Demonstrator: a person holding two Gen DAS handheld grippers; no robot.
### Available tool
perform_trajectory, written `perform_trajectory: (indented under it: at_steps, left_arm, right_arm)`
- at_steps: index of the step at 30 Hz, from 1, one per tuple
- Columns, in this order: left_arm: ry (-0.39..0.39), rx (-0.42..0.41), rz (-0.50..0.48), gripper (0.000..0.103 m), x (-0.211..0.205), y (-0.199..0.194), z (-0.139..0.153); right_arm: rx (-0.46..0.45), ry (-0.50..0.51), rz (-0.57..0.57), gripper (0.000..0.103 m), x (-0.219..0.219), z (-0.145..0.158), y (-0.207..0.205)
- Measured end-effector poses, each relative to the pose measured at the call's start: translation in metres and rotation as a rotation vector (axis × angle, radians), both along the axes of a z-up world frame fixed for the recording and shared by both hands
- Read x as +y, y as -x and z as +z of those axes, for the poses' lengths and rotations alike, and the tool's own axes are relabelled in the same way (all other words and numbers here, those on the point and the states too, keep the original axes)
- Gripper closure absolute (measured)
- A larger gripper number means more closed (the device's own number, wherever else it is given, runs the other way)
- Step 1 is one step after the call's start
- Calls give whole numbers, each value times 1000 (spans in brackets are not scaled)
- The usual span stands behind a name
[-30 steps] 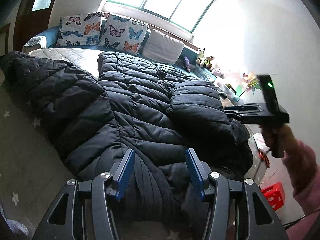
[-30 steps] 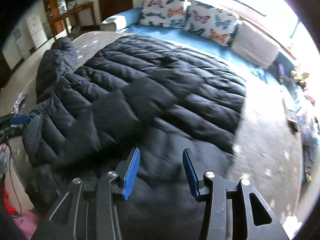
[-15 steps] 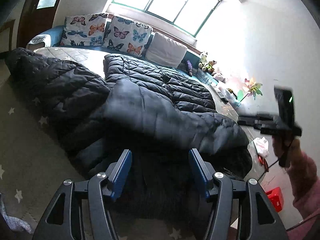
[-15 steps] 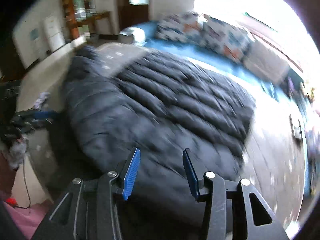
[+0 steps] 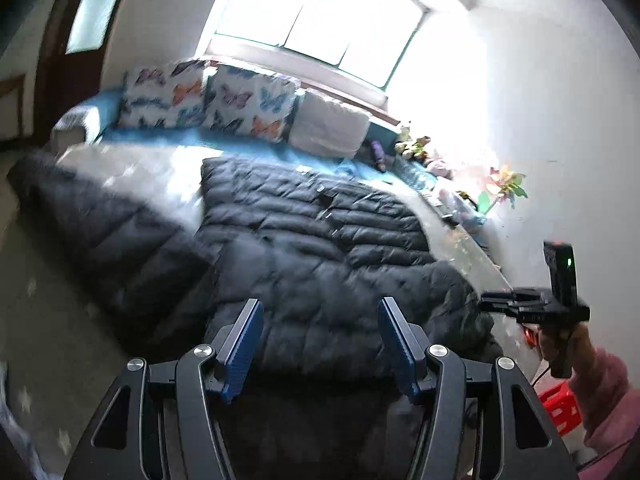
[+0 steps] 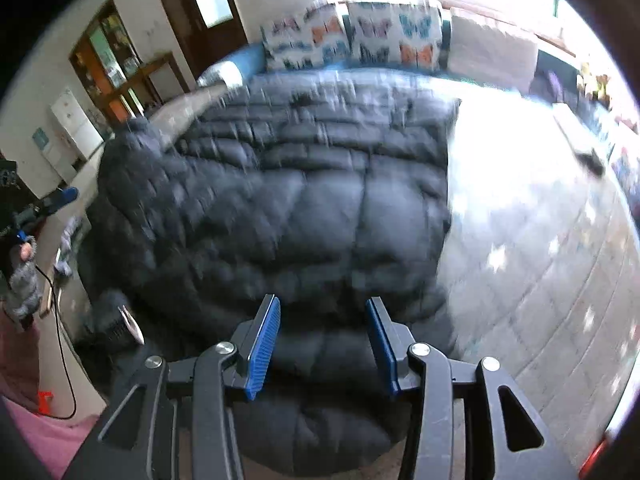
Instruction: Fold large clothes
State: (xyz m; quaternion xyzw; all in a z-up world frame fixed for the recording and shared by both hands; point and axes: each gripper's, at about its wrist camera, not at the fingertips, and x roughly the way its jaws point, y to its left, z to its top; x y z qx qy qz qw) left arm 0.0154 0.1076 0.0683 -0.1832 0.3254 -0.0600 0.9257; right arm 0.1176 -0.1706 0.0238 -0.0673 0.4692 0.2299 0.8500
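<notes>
A black puffer coat (image 5: 312,240) lies spread across a bed (image 5: 132,168), its near part doubled over toward the bed's front edge and 1 sleeve (image 5: 100,224) trailing off to the left. The left gripper (image 5: 320,344) hangs above the coat's near edge with its jaws spread wide and nothing between the blue pads (image 5: 244,344). The right gripper (image 6: 322,344) is likewise wide apart and empty over the coat's (image 6: 288,208) near fold; in the left view it (image 5: 500,304) shows at the right, held clear of the fabric by a hand (image 5: 560,348) in a pink sleeve. The right view catches the other hand (image 6: 22,264) at the far left edge, beside the coat. Both views are smeared by motion blur.

At the head of the bed stand 2 butterfly pillows (image 5: 208,100) and 1 plain white pillow (image 5: 332,128), under a bright window (image 5: 320,32). Small toys (image 5: 412,148) and a paper pinwheel (image 5: 504,184) line the wall side. A red stool (image 5: 560,404) sits on the floor at the right.
</notes>
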Motion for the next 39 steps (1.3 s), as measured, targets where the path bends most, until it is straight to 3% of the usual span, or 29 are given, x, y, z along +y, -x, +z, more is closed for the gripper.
perform_trajectory:
  at_steps: [2, 5, 9, 13, 17, 20, 24, 27, 30, 31, 32, 39]
  left_arm:
    - [8, 10, -6, 40, -3, -20, 0]
    - [21, 52, -35, 41, -11, -52, -14]
    - [-61, 154, -12, 41, -16, -84, -49]
    - [27, 245, -9, 44, 2, -98, -91]
    - [26, 260, -17, 44, 3, -102, -95]
    - [45, 261, -28, 44, 6, -106, -98]
    - [109, 213, -21, 44, 21, -91, -76]
    - [100, 136, 69, 44, 51, -70, -47]
    - [113, 63, 257, 42, 105, -51, -24]
    - [112, 56, 325, 35, 124, -46, -21]
    - [117, 54, 385, 31, 140, -42, -20]
    - [254, 112, 764, 30, 270, -26, -43]
  right_arm:
    - [-34, 2, 5, 54, 9, 4, -14]
    - [-17, -3, 7, 54, 17, -12, -32]
    - [48, 20, -15, 54, 13, -48, -42]
    - [51, 21, -17, 54, 10, -49, -37]
    - [-3, 13, 7, 54, 20, -25, -31]
    - [46, 57, 9, 54, 24, -47, -37]
    - [78, 12, -11, 54, 16, -56, -42]
    - [80, 27, -7, 54, 17, -51, -41]
    - [74, 64, 8, 54, 20, -52, -41]
    - [75, 67, 9, 54, 21, -52, -41]
    - [77, 68, 10, 54, 21, -52, -42]
    - [94, 52, 12, 54, 22, -53, -45]
